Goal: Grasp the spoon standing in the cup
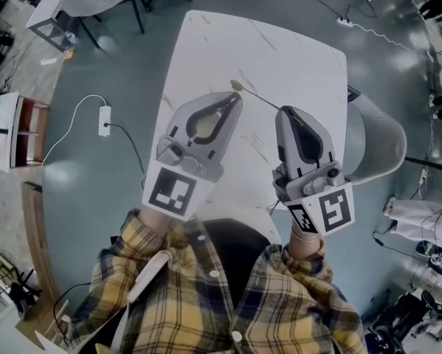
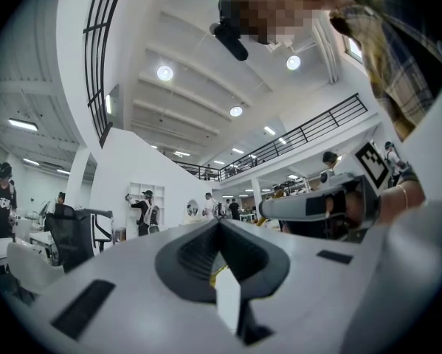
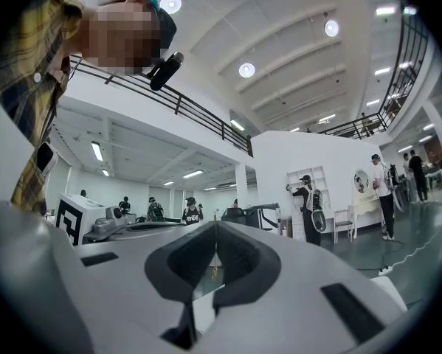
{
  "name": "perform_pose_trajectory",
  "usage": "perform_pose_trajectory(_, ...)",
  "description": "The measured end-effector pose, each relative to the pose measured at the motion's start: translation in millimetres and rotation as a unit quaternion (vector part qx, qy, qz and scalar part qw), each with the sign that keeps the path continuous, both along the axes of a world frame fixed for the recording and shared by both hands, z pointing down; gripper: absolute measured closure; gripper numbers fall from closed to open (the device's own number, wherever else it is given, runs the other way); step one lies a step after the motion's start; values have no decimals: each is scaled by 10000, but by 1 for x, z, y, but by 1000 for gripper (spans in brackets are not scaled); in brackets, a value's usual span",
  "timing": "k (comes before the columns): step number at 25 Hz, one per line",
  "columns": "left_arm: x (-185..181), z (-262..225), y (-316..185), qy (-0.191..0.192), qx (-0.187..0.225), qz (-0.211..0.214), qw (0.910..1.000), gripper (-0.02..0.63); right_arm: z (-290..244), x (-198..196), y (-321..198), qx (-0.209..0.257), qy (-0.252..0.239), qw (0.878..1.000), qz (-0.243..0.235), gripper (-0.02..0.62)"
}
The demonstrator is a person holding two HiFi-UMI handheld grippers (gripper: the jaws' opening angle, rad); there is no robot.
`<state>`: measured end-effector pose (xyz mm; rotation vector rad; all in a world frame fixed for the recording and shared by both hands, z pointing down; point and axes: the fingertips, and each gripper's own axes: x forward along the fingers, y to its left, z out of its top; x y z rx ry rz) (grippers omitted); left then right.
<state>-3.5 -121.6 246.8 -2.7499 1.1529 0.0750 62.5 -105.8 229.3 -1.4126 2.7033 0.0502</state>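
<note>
One spoon (image 1: 256, 98), left gripper (image 1: 235, 98), right gripper (image 1: 282, 112)

Lab hall: mezzanine railing (image 2: 309, 129), power strip (image 1: 104, 121)

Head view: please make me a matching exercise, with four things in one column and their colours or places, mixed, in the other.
1 spoon
2 table
3 shirt
4 chair

a yellow check
b gold
c white with thin veins
d light grey, at the table's right edge

Pairs: 1-b, 2-c, 3-a, 4-d
</note>
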Motion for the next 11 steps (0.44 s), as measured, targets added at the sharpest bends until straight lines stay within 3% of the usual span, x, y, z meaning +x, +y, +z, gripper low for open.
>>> perform_pose_trajectory(11, 1, 1, 1, -142, 6, 225, 9996, 588, -1, 1, 0, -2, 12, 10000, -23, 577)
